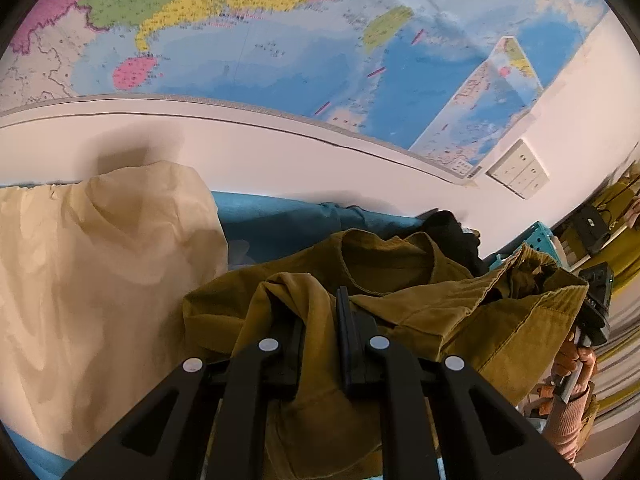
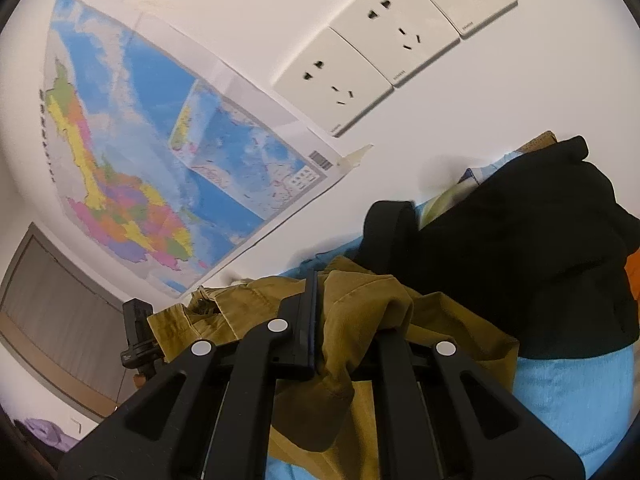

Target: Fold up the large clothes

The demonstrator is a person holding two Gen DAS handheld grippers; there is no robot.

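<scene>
An olive-brown corduroy garment [image 1: 404,292] hangs stretched between both grippers, its round neckline facing up. My left gripper [image 1: 320,320] is shut on a bunched fold of it. In the right wrist view the same olive garment [image 2: 360,312] is pinched in my right gripper [image 2: 340,312], which is shut on its cloth. At the right edge of the left wrist view the other gripper [image 1: 596,304] and a hand in a pink sleeve [image 1: 568,364] hold the garment's far end. The blue bedsheet [image 1: 280,216] lies underneath.
A cream garment [image 1: 100,280] is heaped at the left. A black garment [image 2: 520,248] is piled against the white wall, close behind the olive one. A map poster [image 1: 280,40] and wall sockets [image 2: 380,52] are on the wall. A teal basket [image 1: 536,240] stands at the right.
</scene>
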